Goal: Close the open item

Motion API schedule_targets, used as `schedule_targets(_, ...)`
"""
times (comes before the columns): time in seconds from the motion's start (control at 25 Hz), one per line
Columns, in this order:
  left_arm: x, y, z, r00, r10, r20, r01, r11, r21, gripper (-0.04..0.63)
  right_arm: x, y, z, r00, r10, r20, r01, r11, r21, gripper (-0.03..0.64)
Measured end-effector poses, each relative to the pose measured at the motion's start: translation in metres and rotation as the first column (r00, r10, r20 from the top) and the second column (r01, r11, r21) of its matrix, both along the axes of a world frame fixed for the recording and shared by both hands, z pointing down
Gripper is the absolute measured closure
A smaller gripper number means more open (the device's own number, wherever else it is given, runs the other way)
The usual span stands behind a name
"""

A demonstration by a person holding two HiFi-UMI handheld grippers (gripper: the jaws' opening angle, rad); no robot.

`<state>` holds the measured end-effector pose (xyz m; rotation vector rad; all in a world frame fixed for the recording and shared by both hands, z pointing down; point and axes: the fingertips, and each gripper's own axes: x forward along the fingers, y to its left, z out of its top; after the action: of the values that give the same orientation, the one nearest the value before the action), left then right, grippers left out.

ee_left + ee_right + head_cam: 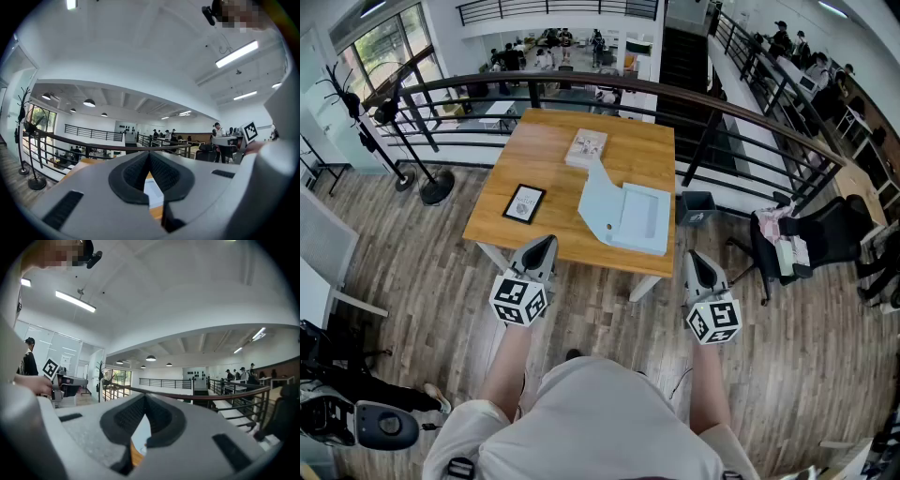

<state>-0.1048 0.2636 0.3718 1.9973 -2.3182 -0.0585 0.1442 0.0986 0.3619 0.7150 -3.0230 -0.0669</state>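
Both grippers are empty and closed. The left gripper (pixel 541 247) has its pads meeting at the tip with nothing between them, and the right gripper (pixel 697 262) is the same. Both are held level, just short of the table's (pixel 546 150) near edge.

The open item is the pale blue box (pixel 643 218), which lies flat on the right half of the table close to the front edge. Its lid (pixel 598 201) is folded out to the left of the tray, and we can't tell whether it lies flat or is tilted.

Our handling guess is thin card or light plastic: light, a bit floppy, smooth, and likely to slide on the wood if pushed sideways. It's not fragile, but the hinge fold could crease.

For the hold, we'd take the lid's free left edge, either pinching it or getting a closed tip under it, then swing it over to the right. We'd brace the tray's right wall with the right gripper so the box stays put.

The booklet (pixel 586 147) and framed card (pixel 524 203) are clear of the swing.
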Motion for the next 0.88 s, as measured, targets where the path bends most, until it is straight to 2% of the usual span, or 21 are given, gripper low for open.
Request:
schedule_targets(0.4, -0.001, -0.001, 0.0, 1.0, -0.008, -0.009, 0.008, 1.0, -0.006, 0.601, -0.002, -0.003, -0.005, 1.0, -0.003, -0.002, 0.003, 1.0, 0.005, 0.614)
schedule_targets(0.68, -0.005, 0.0, -0.001, 1.0, -0.013, -0.006, 0.013, 1.0, -0.01, 0.601, -0.004, -0.005, -0.01, 0.999, 0.003, 0.047, -0.003, 1.0, -0.014, 0.614)
schedule_targets(0.88, -0.012, 0.003, -0.001, 0.999, -0.044, -0.005, 0.044, 0.999, -0.02, 0.6, -0.008, -0.003, -0.009, 0.999, -0.002, 0.038, 0.003, 1.0, -0.02, 0.614)
